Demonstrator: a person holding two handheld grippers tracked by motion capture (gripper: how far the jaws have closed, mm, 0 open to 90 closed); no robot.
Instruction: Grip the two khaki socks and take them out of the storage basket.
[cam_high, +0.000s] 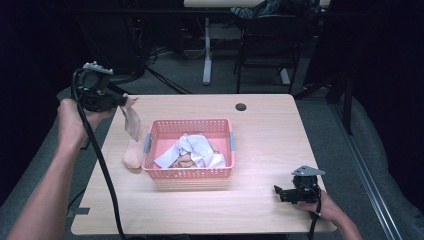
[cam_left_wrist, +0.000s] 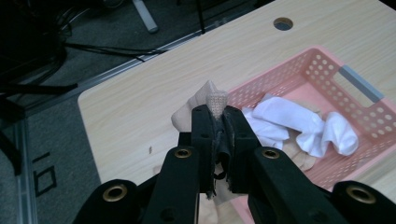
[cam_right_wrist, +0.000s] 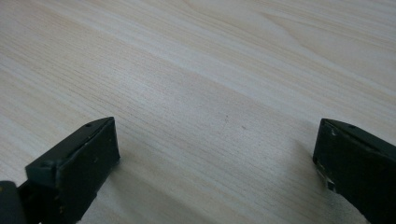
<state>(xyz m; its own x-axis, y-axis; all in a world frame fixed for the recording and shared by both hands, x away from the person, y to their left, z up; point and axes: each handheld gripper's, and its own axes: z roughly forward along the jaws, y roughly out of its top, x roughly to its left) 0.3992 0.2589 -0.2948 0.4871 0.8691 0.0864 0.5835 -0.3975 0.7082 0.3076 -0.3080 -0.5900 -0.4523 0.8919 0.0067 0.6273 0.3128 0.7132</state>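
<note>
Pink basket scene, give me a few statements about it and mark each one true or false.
1. The left gripper is shut on a beige sock. True.
2. The right gripper holds a white cloth. False: it is open over bare table.
3. The pink basket is empty. False: white cloths lie in it.
4. The beige sock hangs outside the basket, on its left. True.
5. The right gripper is above the basket. False: it sits low near the table's near right corner.
</note>
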